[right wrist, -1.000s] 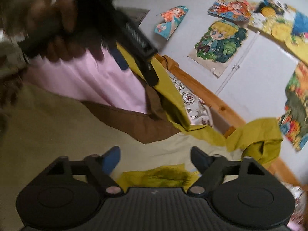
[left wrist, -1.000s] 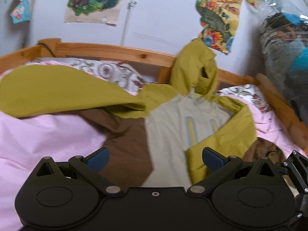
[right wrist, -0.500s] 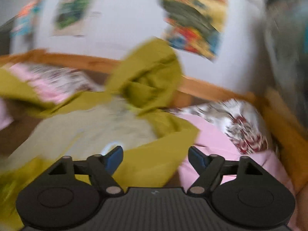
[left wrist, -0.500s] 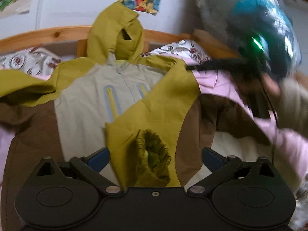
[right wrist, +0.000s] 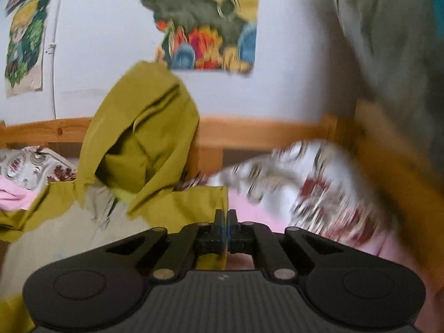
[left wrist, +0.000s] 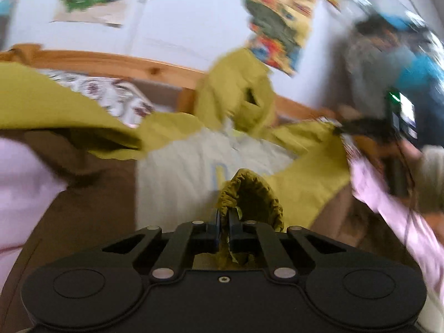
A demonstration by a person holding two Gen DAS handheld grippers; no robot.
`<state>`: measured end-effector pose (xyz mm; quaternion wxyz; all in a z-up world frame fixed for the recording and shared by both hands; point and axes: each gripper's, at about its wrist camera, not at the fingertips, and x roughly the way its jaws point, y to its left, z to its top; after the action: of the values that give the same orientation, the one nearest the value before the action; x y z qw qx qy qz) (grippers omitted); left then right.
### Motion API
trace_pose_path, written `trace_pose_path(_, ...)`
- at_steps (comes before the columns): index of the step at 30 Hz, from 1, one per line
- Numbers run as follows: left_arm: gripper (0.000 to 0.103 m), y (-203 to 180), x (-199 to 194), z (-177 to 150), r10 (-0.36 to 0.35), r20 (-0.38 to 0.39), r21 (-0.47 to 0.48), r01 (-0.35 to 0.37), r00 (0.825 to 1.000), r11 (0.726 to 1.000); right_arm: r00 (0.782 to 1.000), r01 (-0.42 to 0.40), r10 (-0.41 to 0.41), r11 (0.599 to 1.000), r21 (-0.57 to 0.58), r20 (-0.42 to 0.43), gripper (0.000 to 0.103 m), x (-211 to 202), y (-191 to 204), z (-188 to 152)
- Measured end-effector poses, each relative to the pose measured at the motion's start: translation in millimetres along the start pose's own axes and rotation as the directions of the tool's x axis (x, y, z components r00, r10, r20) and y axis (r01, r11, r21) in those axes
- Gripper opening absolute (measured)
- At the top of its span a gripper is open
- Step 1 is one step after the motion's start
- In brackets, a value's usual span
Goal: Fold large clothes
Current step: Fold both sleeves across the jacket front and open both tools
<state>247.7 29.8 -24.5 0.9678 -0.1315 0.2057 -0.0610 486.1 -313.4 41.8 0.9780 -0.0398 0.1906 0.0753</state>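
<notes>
Both grippers grip the jacket (left wrist: 180,172) spread on the bed (left wrist: 111,65): left gripper (left wrist: 224,217) pinching the sleeve cuff (left wrist: 251,191), right gripper (right wrist: 225,217) clamping a shoulder edge; one sleeve crosses the chest, other sleeve and body seemingly unfolded

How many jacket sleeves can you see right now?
2. One sleeve is folded across the jacket's pale front, its gathered cuff pinched in the left gripper. The other sleeve spreads out to the left over the bed.
</notes>
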Motion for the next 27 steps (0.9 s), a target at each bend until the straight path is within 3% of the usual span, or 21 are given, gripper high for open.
trace_pose_path(4,0.005,11.4,24.7,-1.8,0.094,-0.048,-0.018,-0.095,0.994,0.995,0.998,0.061,-0.06,0.996,-0.059,0.023,0.002,9.2,-2.1,13.3)
trace_pose_path(8,0.005,25.3,38.7,-2.6,0.21,-0.089,-0.047,-0.214,0.974,0.976,0.994,0.107,-0.108,0.99,-0.087,-0.005,0.004,33.0,-2.7,6.4)
trace_pose_path(9,0.005,29.9,37.8,-3.3,0.225,-0.091,-0.057,-0.231,0.97,0.971,0.994,0.104,-0.105,0.992,-0.068,-0.011,0.012,35.5,-4.8,3.8)
trace_pose_path(12,0.005,38.9,31.5,-0.3,0.258,-0.08,-0.061,-0.263,0.963,0.963,0.997,0.078,-0.078,0.997,-0.025,0.009,0.059,26.1,-12.0,-2.8)
trace_pose_path(16,0.005,47.4,22.7,1.9,0.26,-0.066,-0.091,-0.266,0.963,0.96,1.0,-0.014,0.014,0.999,-0.039,-0.001,0.08,-12.0,-15.7,-15.3)
trace_pose_path(21,0.005,50.4,25.4,1.4,0.249,-0.087,-0.1,-0.257,0.965,0.961,0.997,-0.059,0.041,0.963,-0.261,-0.071,0.084,-52.9,0.9,-49.7)
trace_pose_path(23,0.005,49.6,23.6,0.1,0.256,-0.09,-0.099,-0.264,0.963,0.959,0.993,-0.07,0.043,0.962,-0.264,-0.107,0.083,-50.2,2.1,-55.3)
trace_pose_path(27,0.005,48.1,15.1,-2.8,0.285,-0.086,-0.096,-0.293,0.955,0.951,0.985,-0.098,0.074,0.983,-0.155,-0.154,0.083,-21.1,-2.5,-52.3)
